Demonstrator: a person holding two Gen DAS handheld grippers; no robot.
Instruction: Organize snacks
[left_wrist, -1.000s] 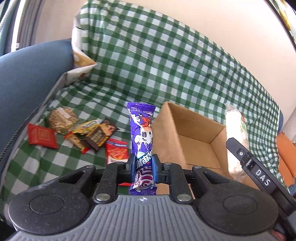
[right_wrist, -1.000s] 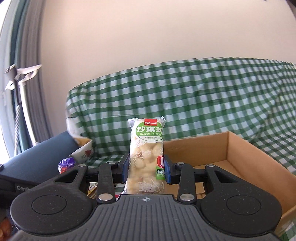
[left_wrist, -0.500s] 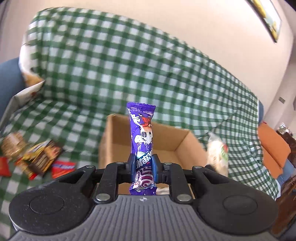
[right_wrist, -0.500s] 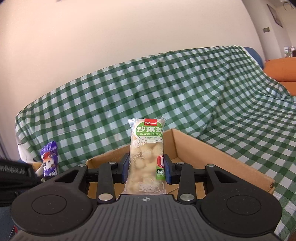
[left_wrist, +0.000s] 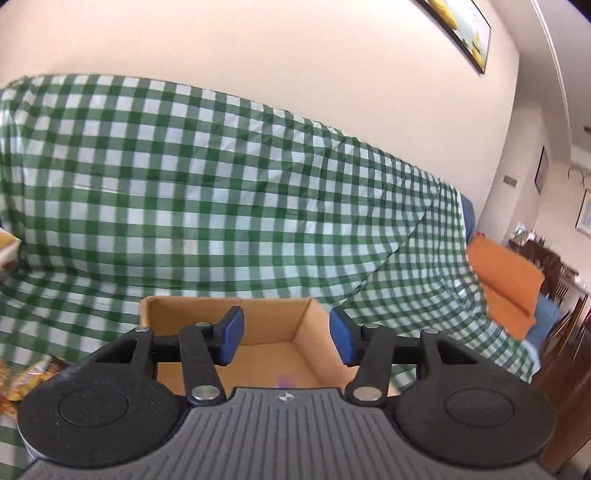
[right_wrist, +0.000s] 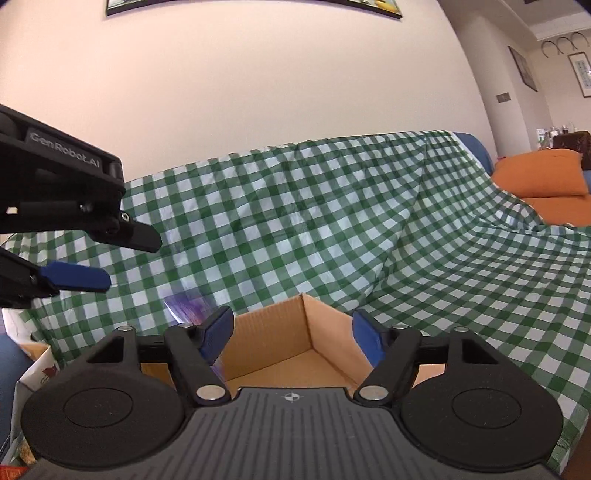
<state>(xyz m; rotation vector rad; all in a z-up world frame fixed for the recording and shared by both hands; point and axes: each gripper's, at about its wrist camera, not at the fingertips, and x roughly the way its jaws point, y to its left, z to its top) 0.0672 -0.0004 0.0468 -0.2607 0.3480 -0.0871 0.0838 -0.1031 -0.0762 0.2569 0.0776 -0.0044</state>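
2 hand-held grippers are shown above an open cardboard box (left_wrist: 266, 332) set on a sofa draped in a green checked cloth (left_wrist: 221, 184). The left gripper (left_wrist: 286, 334) is seen with its jaws opening and nothing between the blue pads (left_wrist: 232, 334); the right gripper (right_wrist: 291, 334) is likewise opening, its gap empty. A blurred purple wrapper (right_wrist: 190, 306) is caught in the right wrist view just beside the box's near-left edge, below the left gripper, apparently falling toward the box; a faint purple trace is also visible on the box floor in the left wrist view. The second packet cannot be located. More loose snacks (left_wrist: 26, 376) are visible at the lower left on the cloth. Such packets are judged light, soft and crinkly, with slippery film and crushable contents; a hold across the flat middle of the wrapper, with modest pressure, is judged most secure.
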